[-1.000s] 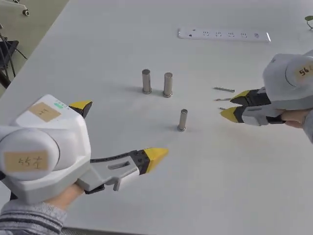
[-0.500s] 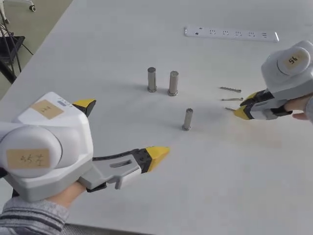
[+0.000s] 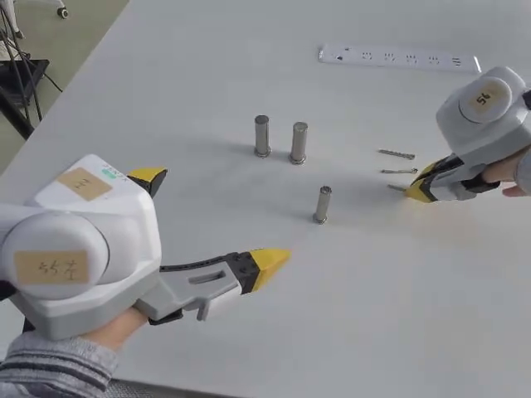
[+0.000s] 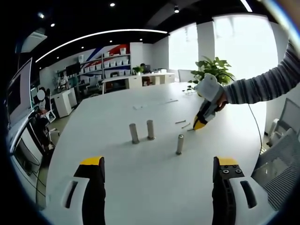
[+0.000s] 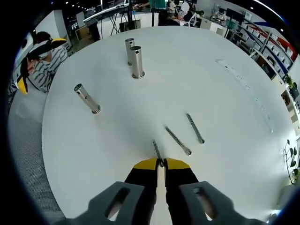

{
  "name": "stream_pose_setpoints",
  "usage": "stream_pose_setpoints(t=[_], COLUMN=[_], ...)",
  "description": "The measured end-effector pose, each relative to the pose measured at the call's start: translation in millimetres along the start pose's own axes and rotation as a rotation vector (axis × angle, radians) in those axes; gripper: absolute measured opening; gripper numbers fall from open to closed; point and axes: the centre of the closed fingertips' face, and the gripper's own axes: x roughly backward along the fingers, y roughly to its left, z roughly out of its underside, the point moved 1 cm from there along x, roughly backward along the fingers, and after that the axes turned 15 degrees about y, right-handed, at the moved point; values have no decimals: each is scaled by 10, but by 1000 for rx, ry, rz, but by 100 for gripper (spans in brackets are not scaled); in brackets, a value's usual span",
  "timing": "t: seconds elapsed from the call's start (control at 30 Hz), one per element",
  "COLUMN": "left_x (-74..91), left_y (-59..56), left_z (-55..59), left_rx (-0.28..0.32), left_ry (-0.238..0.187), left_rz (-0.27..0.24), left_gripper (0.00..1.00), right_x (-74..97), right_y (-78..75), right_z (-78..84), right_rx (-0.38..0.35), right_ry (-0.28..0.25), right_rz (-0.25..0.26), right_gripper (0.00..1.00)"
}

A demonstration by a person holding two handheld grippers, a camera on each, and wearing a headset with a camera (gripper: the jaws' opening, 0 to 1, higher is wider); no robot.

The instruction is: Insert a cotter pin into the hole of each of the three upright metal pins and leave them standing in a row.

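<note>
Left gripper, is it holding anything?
No, the left gripper has its jaws spread wide apart with nothing between them.

We have the left gripper (image 4: 159, 161) low over the white table (image 4: 117, 192), jaws spread wide. A lone metal pin (image 4: 180, 144) stands upright just past the tips. Two more metal pins (image 4: 150, 130) stand side by side, beyond it to the left. Beyond it to the right, the right gripper (image 4: 198, 124) tips down at the table, jaws together. Thin cotter pins (image 4: 181, 122) lie flat beyond the lone pin, contact too small to tell.
</note>
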Motion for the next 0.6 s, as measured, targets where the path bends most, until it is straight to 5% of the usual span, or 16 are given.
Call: stream_pose_setpoints(t=[0.33,0.6], left_x=[21,28], left_y=[-16,-12], left_z=[11,16], left_rx=[-10,-5], left_ry=[10,25], left_rz=[2,2], left_gripper=[93,87], right_x=[1,131], right_y=[30,32], right_z=[27,-32], right_rx=[109,31], right_ry=[11,-126], right_rz=[25,36], right_gripper=[0,0])
